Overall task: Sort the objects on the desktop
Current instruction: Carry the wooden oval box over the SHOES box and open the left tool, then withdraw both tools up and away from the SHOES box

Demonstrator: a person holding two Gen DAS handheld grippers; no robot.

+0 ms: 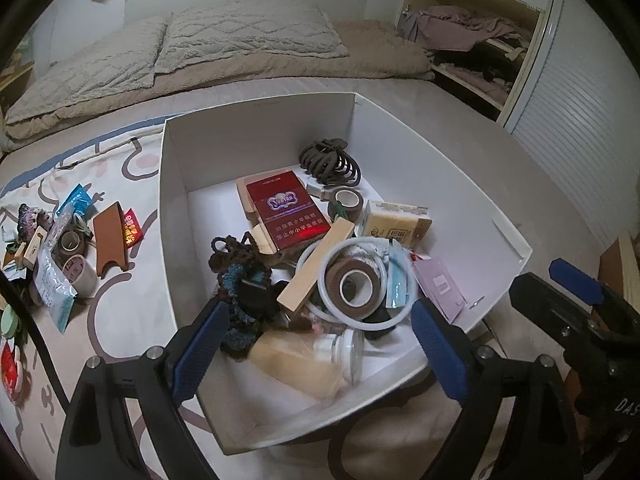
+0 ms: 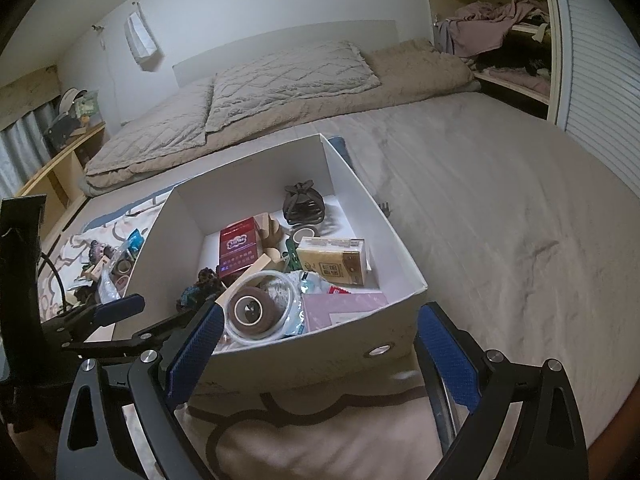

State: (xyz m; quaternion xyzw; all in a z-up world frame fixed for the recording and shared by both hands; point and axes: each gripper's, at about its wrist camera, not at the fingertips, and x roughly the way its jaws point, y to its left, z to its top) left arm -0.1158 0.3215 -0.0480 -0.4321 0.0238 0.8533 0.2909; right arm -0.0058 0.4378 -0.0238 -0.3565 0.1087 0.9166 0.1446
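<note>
A white cardboard box (image 1: 256,128) sits on the bed and holds several small things: a red cigarette pack (image 1: 286,212), a brown tape roll (image 1: 352,282) inside a white ring, a wooden block (image 1: 316,268), a dark hair claw (image 1: 330,160), a tissue pack (image 1: 396,222) and a clear bottle (image 1: 308,354). My left gripper (image 1: 320,350) is open and empty above the box's near end. My right gripper (image 2: 320,356) is open and empty at the box's near wall (image 2: 304,354). The red pack (image 2: 238,246) and tape roll (image 2: 250,312) also show in the right wrist view.
Loose items lie on the patterned blanket left of the box: a brown leather piece (image 1: 112,240), tape rolls (image 1: 72,242), a plastic packet (image 1: 52,280) and a blue sachet (image 1: 76,200). Pillows (image 1: 248,36) lie behind. An open closet (image 1: 472,48) stands at the far right.
</note>
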